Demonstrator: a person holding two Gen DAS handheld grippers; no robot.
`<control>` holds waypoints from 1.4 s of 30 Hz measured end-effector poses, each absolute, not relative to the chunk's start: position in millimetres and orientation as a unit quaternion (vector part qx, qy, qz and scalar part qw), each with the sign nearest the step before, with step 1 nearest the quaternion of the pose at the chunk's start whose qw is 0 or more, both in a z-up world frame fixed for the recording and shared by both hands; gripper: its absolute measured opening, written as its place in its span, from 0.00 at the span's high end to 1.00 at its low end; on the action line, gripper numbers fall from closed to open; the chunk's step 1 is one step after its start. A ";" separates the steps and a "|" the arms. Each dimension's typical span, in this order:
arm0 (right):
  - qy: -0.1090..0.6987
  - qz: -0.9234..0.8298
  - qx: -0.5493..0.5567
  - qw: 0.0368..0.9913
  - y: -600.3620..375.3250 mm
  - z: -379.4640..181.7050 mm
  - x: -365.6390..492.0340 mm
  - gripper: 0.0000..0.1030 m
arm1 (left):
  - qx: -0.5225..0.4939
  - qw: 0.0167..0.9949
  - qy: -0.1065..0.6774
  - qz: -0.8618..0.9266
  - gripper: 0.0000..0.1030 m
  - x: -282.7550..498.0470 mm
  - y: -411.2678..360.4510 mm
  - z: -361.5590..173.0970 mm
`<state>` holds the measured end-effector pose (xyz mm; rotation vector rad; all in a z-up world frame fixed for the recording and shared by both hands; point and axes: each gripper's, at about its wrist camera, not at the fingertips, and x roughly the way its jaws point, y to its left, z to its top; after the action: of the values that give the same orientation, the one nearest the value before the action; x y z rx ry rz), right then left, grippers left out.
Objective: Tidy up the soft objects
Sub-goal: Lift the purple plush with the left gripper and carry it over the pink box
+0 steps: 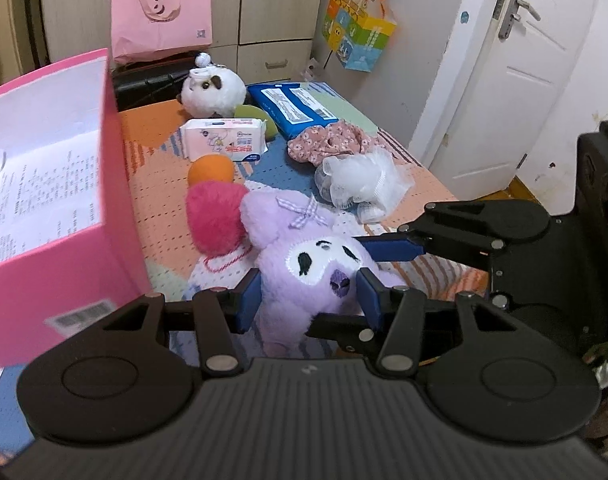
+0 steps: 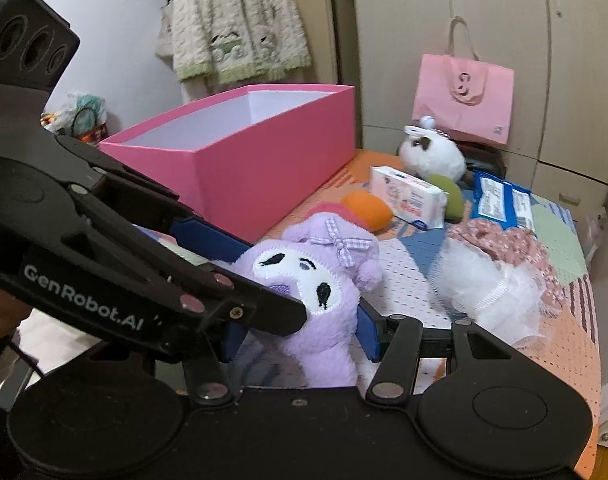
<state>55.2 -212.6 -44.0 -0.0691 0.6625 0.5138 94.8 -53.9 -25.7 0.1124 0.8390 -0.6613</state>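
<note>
Item: purple plush toy (image 1: 304,264), pinched at the head by the left gripper (image 1: 308,300) and lower down by the right gripper (image 2: 300,334), hung just beside the pink box (image 2: 264,152); transfer step, next likely carrying it over the rim.

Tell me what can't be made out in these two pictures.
- Purple plush toy: its lower body is hidden behind the gripper housing in both wrist views.
- Open pink cardboard box: its floor is hidden by its near wall in the right wrist view and cut off by the left edge in the left wrist view.
- Printed sheet inside: text too small.
</note>
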 end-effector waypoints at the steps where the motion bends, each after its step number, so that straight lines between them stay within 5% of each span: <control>1: 0.324 0.253 -0.037 0.911 -209.5 -40.8 53.5 0.41 | 0.050 0.858 0.402 -0.315 0.52 92.8 -50.1 -23.1; 24: 0.345 0.378 -0.104 0.853 -107.0 37.7 55.5 0.40 | -0.043 0.852 0.455 -0.256 0.51 78.0 71.4 40.9; 42: 0.296 0.369 -0.100 0.875 -79.2 74.0 165.7 0.39 | -0.054 0.898 0.356 -0.253 0.51 170.2 111.0 70.9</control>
<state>165.7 -79.2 74.0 -0.2097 0.6174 0.7703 170.2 111.0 70.9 -0.1116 0.7379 -0.5236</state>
